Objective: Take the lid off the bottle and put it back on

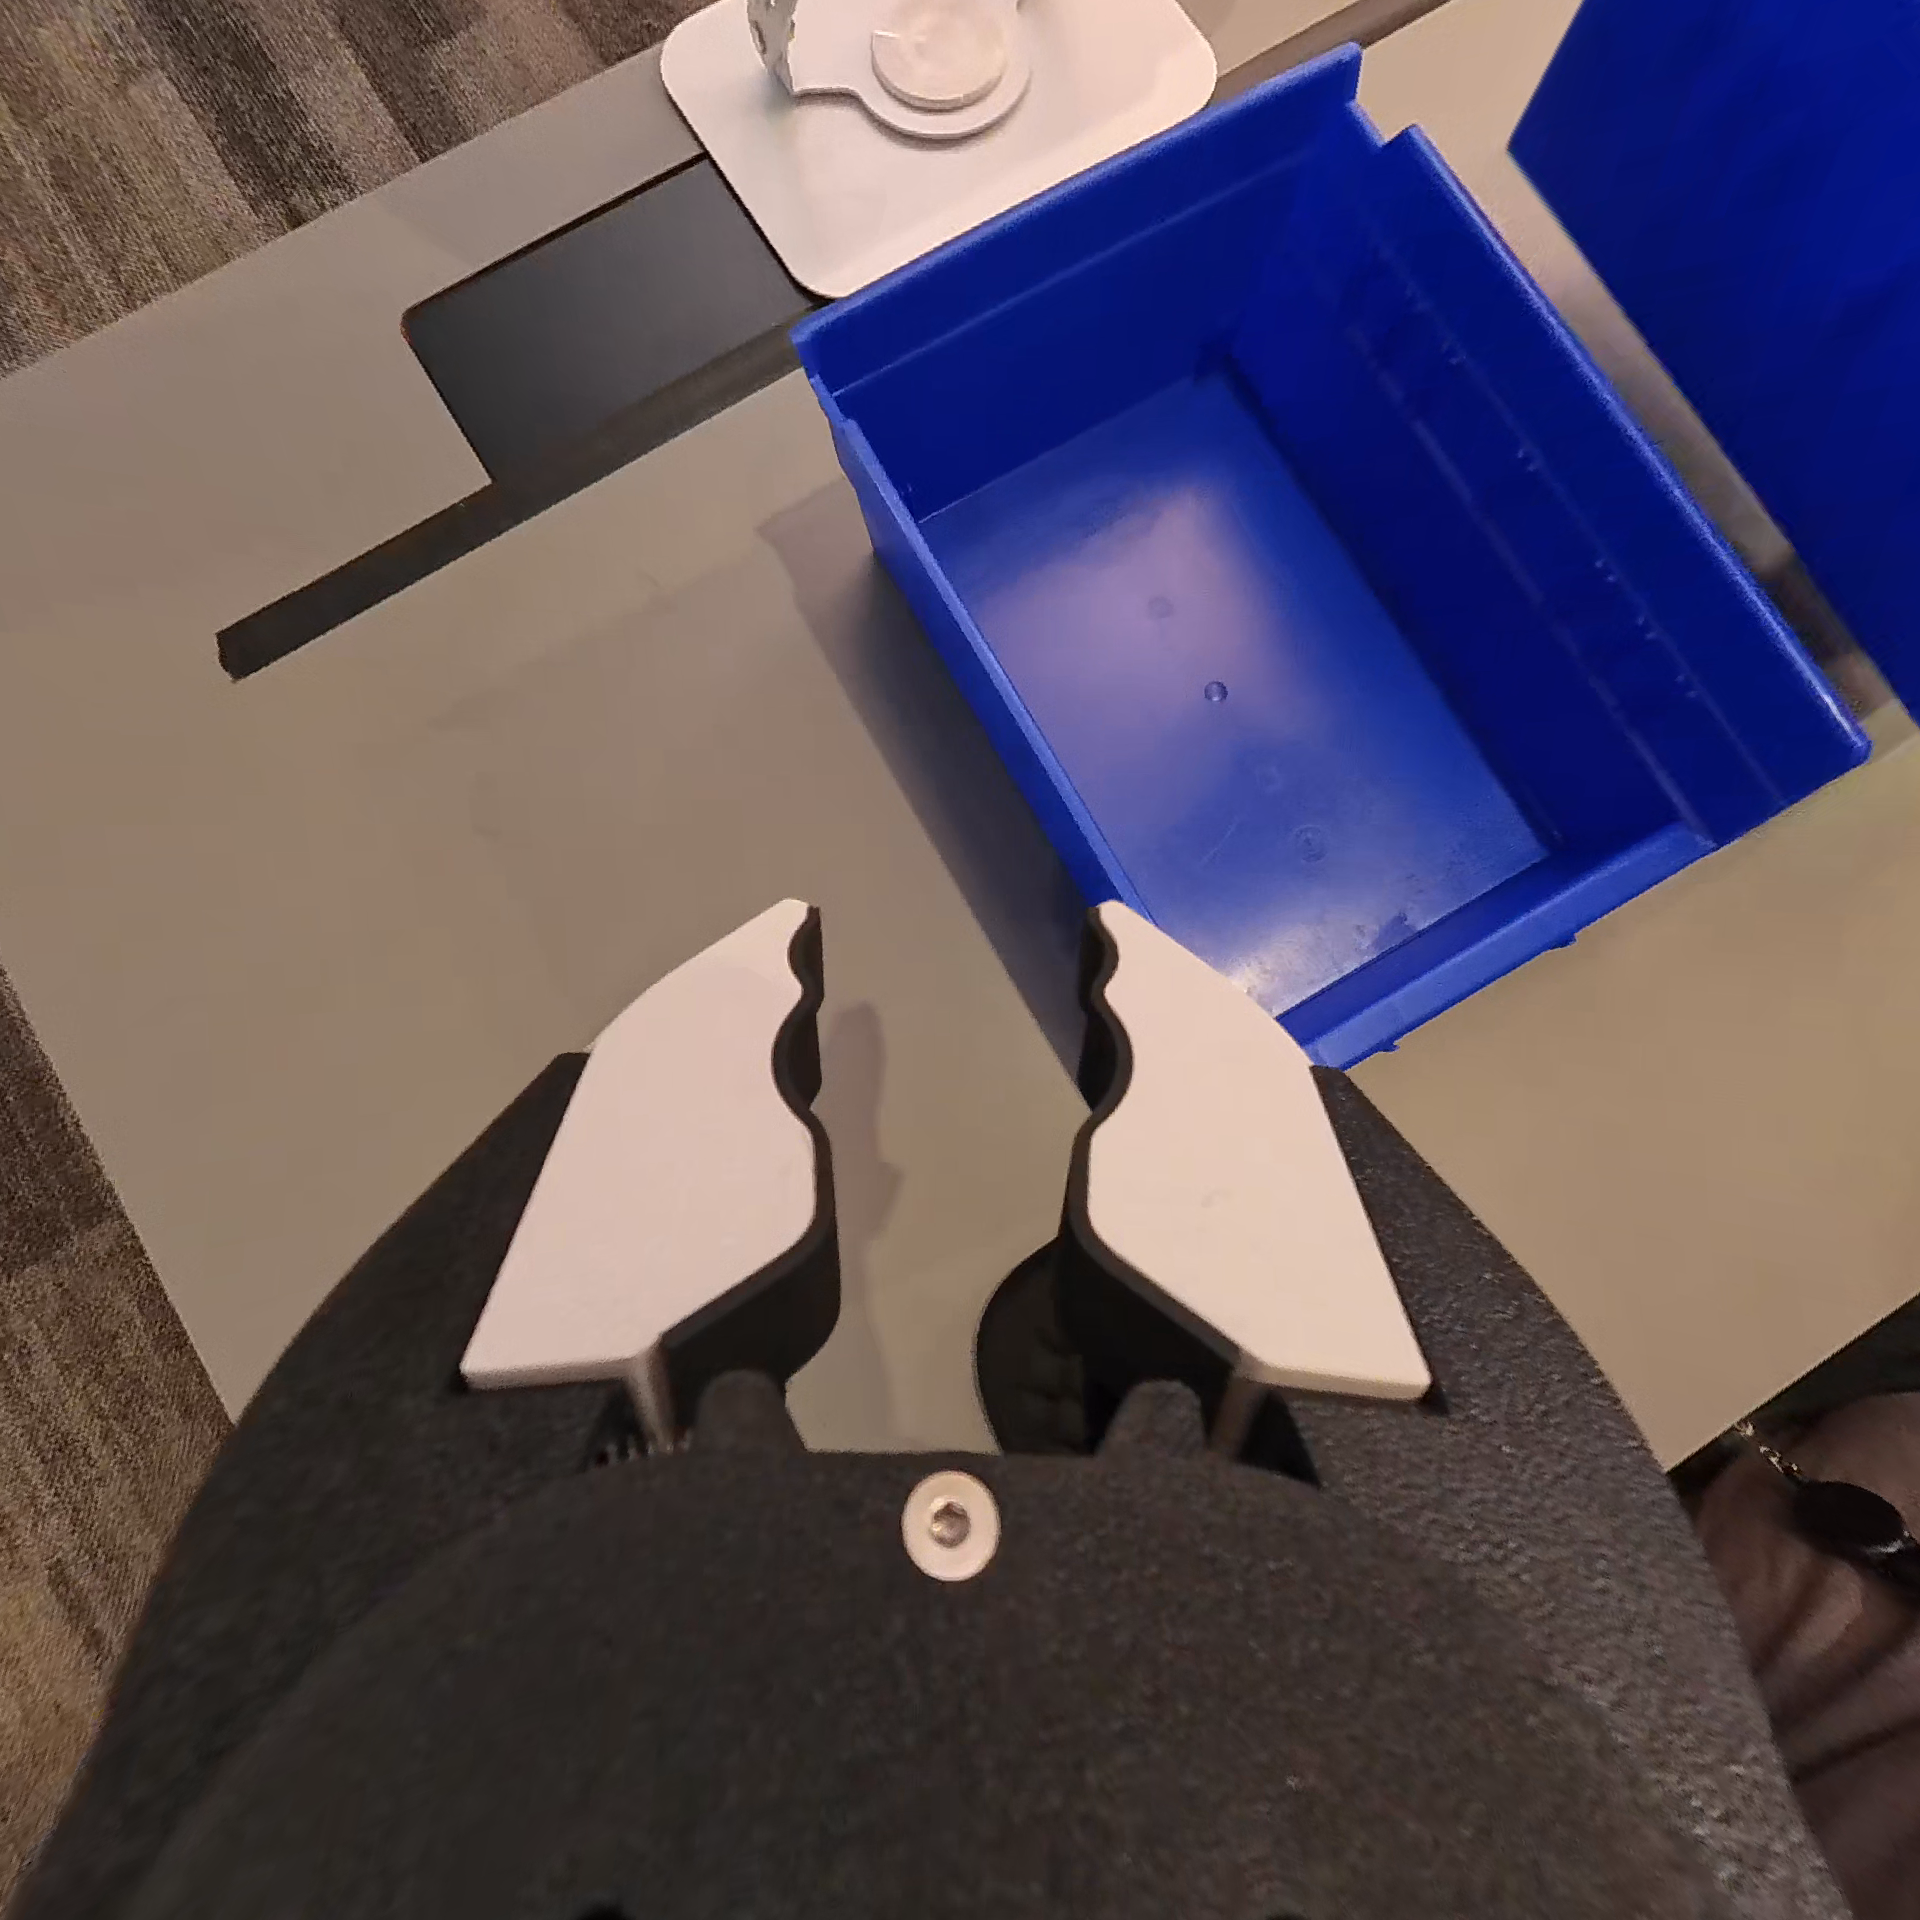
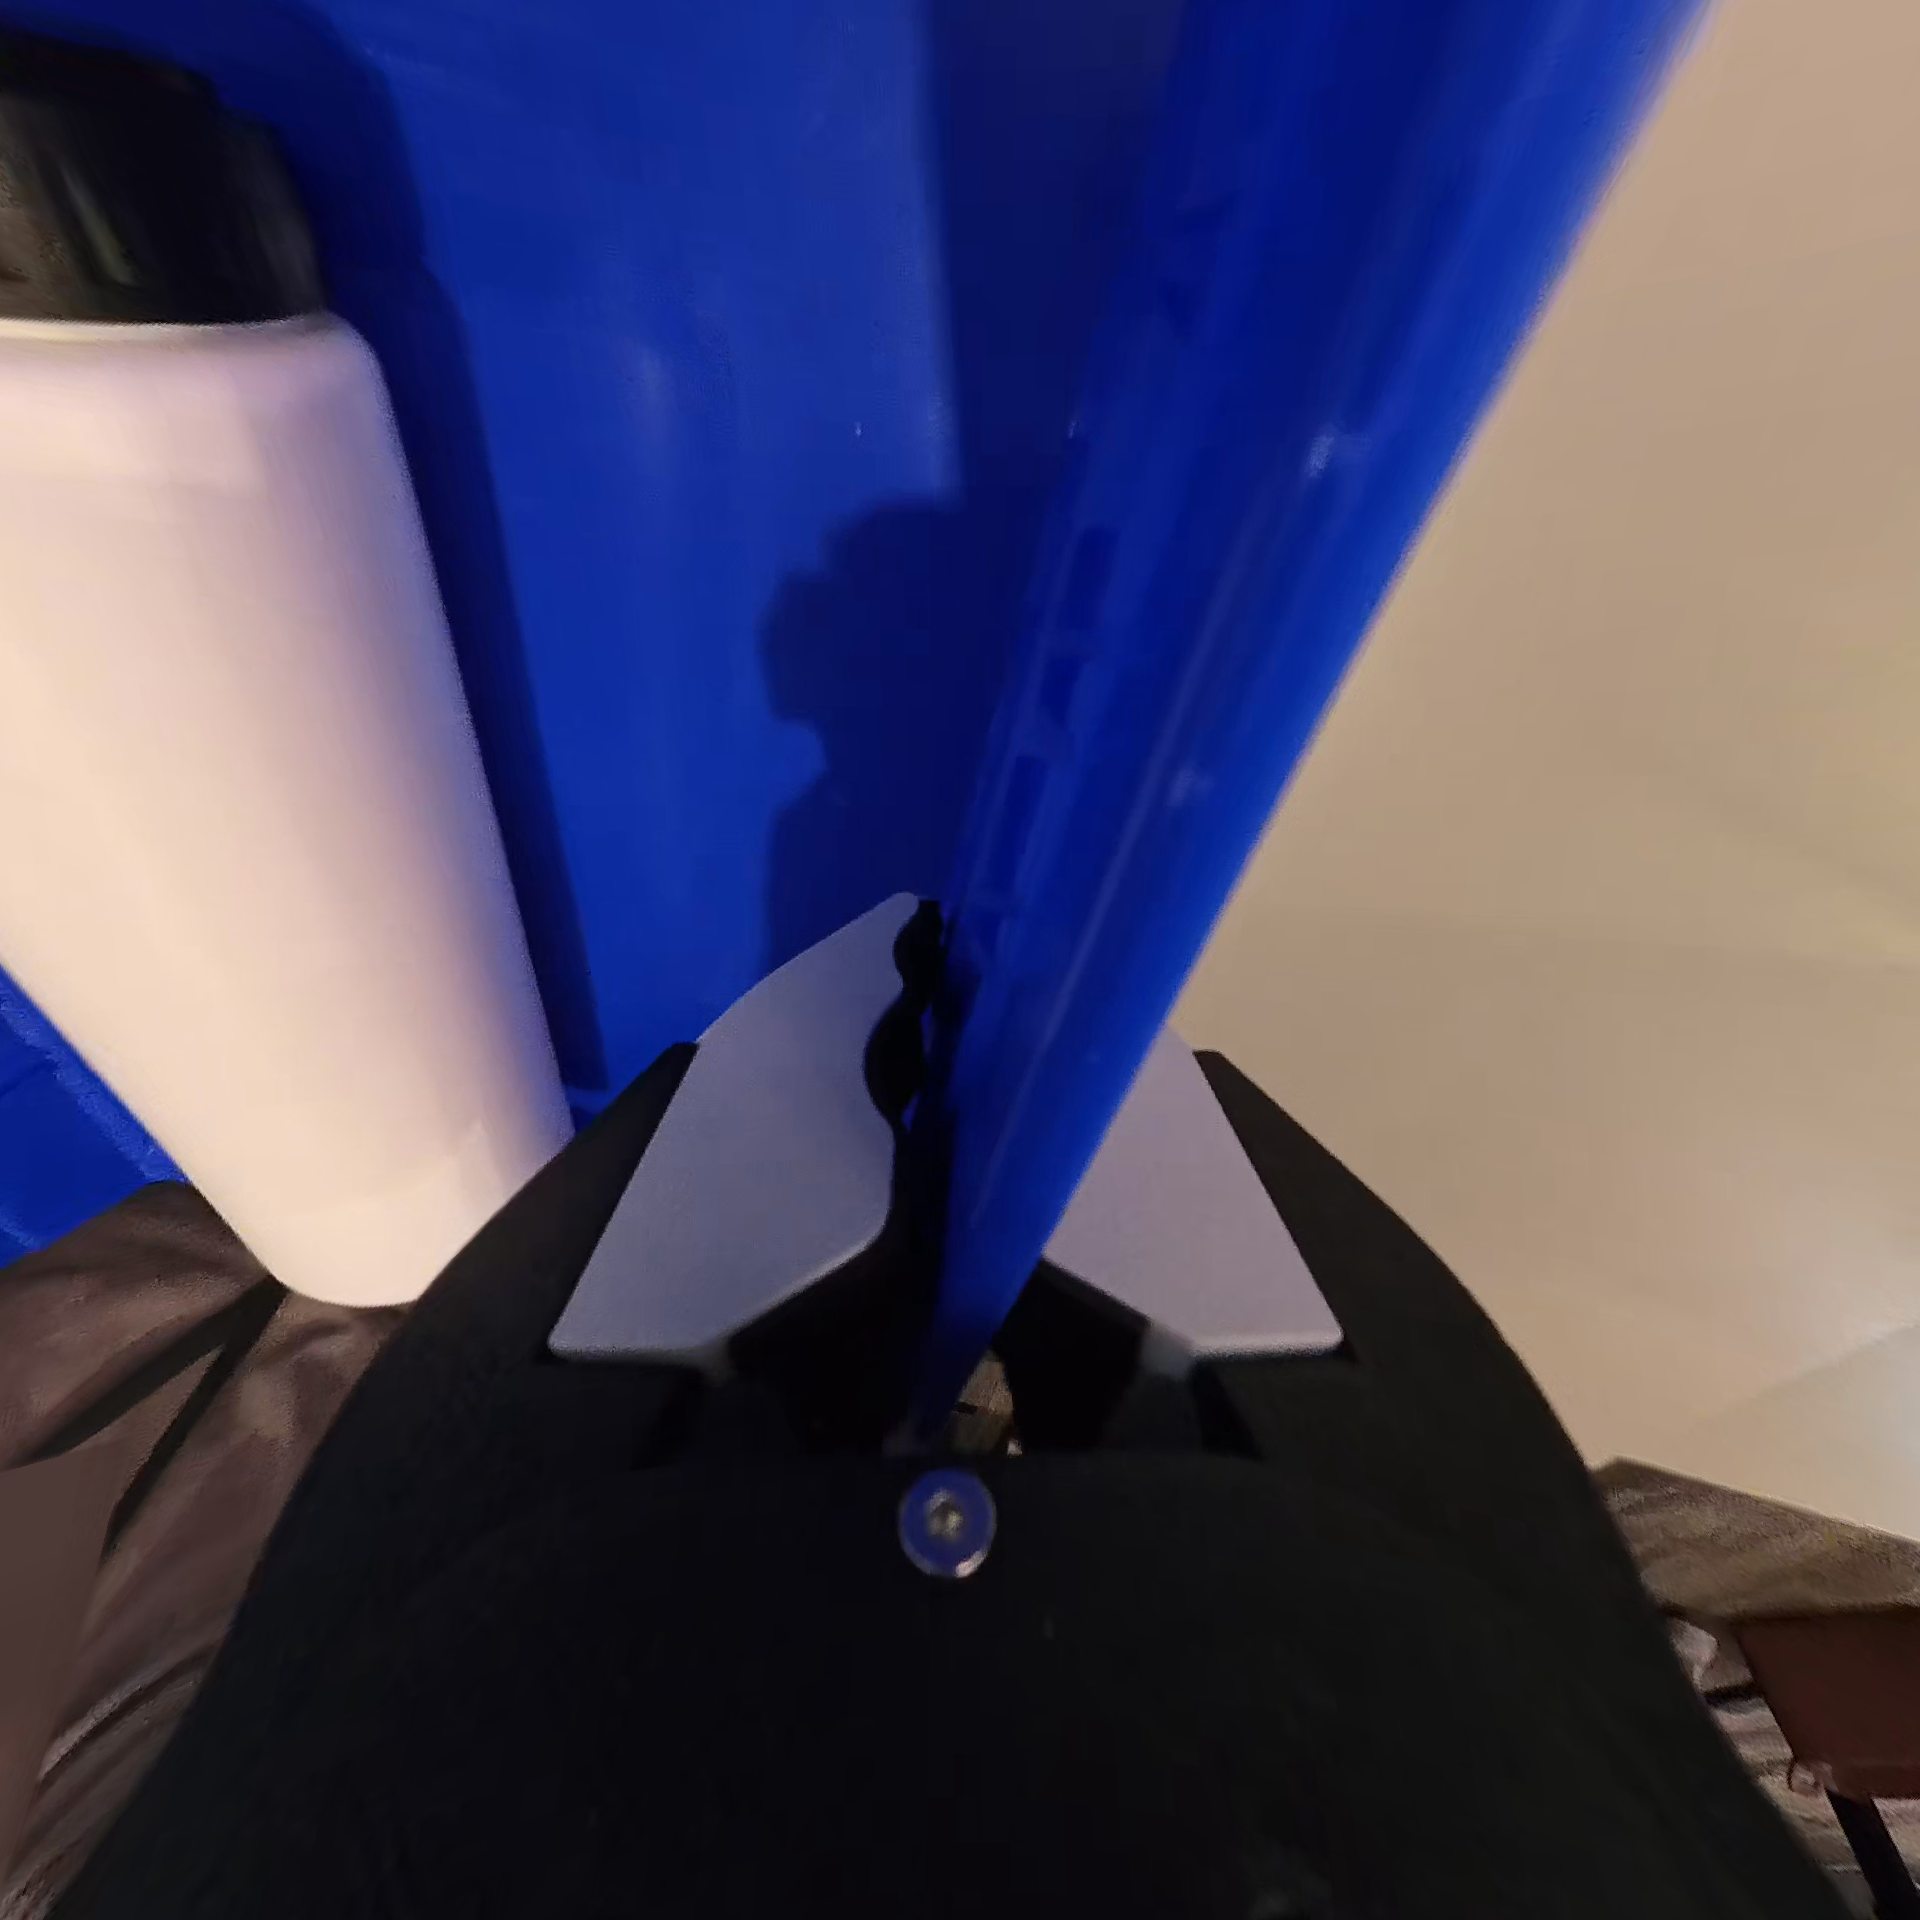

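Gripping blue bin (image 2: pixel 1039 727) wall: right tongs (image 2: pixel 940 925); left tongs (image 1: pixel 951 914) released; no legible writing.

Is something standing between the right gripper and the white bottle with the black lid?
Yes. The right gripper is shut on the blue bin wall, with one finger inside. The white bottle stands inside that bin, left of the fingers; its black lid is on.

1. My left gripper (image 1: pixel 951 940): textured black body, pale grey flat fingers (image 1: pixel 665 1174) with wavy black pads.
2. A silver hex screw (image 1: pixel 949 1525) sits at its centre.
3. My right gripper (image 2: pixel 930 935) looks the same.
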{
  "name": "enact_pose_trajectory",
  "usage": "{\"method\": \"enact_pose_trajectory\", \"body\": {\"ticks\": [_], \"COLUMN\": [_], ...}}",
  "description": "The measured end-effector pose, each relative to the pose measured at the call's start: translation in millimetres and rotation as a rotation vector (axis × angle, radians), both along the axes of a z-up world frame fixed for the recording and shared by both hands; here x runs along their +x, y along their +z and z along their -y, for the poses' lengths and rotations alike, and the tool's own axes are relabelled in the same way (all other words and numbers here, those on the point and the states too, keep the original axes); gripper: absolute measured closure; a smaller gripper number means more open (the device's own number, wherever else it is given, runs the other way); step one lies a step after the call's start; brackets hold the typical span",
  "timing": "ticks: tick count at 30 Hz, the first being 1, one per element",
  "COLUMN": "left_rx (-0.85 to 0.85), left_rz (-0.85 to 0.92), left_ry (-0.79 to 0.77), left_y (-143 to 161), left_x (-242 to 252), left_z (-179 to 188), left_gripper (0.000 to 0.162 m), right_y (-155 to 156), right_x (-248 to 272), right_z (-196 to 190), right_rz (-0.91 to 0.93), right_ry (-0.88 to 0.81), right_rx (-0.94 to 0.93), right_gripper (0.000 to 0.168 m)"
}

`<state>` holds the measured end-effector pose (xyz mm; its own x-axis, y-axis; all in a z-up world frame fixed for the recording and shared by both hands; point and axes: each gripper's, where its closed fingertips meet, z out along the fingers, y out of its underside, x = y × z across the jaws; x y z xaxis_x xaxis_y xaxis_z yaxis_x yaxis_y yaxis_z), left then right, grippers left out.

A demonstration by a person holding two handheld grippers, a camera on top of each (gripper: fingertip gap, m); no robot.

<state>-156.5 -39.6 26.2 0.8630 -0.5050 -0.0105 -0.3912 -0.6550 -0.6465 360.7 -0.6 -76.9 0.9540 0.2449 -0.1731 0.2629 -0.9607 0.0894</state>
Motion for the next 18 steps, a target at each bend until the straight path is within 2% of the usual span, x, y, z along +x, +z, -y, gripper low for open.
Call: {"method": "enact_pose_trajectory", "body": {"ticks": [6,9,13,18], "left_rx": [0.026,0.018,0.035,0.111], "left_rz": [0.046,0.061,0.134,0.225], "left_ry": [0.027,0.067,0.132,0.263], "left_y": [7.2,6.3,12.4,30.5], "left_x": [-10.2,-23.9,-47.3,-88.5], "left_z": [-0.6,0.0,2.4,14.8], "left_gripper": [0.114,0.112,0.11,0.111], "right_y": [65.7,85.2,92.1,79.5], "right_x": [-42.6,-82.9,-153.6,-261.8], "right_z": [-14.5,-22.7,-38.3,-48.4], "right_rz": [0.088,0.116,0.107,-0.016], "right_ry": [0.068,0.124,0.211,0.314], "right_rx": [0.001,0.001,0.035,0.036], "right_gripper": [0.162,0.162,0.162,0.162]}}
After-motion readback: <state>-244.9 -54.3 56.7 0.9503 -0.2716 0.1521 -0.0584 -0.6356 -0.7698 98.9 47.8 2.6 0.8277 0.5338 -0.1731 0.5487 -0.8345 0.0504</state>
